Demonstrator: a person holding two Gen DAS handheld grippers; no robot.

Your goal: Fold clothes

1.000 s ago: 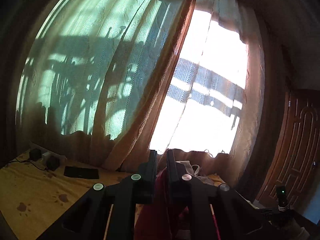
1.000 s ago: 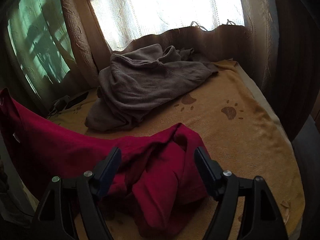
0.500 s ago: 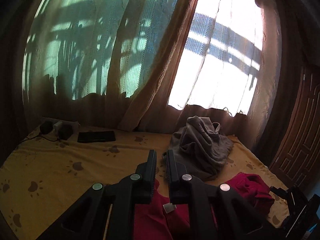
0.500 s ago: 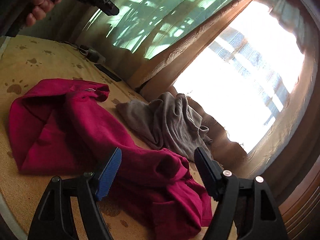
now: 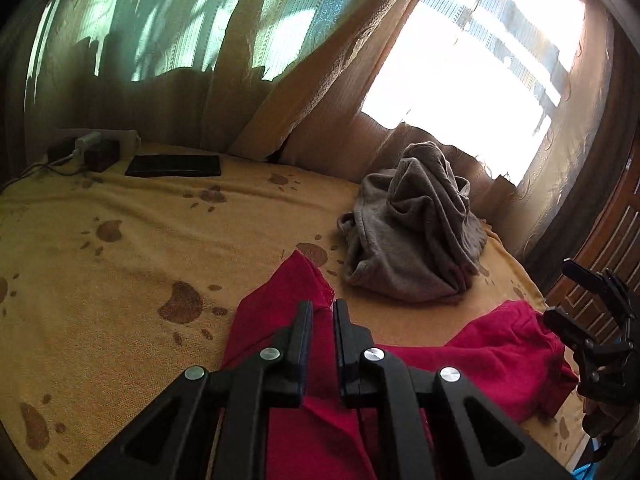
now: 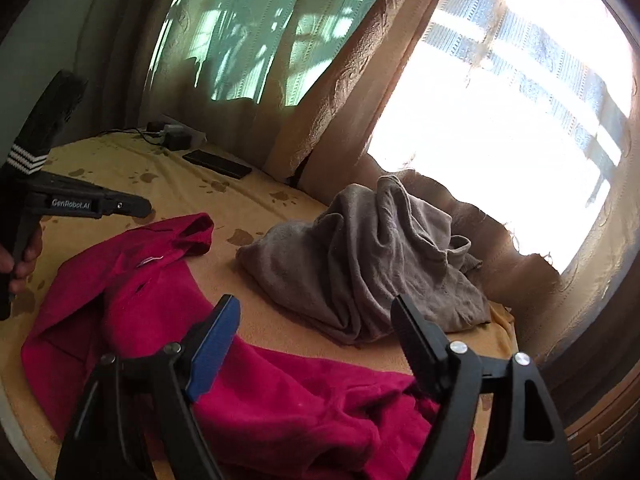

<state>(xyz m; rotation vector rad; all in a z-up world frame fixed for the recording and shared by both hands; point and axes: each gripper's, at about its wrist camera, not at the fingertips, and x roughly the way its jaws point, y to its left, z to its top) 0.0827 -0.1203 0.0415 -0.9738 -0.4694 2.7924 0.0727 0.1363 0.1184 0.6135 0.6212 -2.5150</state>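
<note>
Here, on the yellow paw-print bedspread (image 5: 120, 280) the red garment (image 6: 280, 400) lies spread before the crumpled grey garment (image 6: 360, 264), my right gripper (image 6: 316, 332) gaping empty above it, my left gripper (image 5: 319, 312) nearly closed, gripping nothing.

"GenRobot.AI" (white lettering) stands on the left tool (image 6: 138, 207).

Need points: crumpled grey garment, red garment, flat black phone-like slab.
crumpled grey garment (image 5: 412, 232), left wrist view, middle folds.
red garment (image 6: 280, 396), right wrist view, body fabric.
flat black slab (image 5: 174, 165), left wrist view, top face.
</note>
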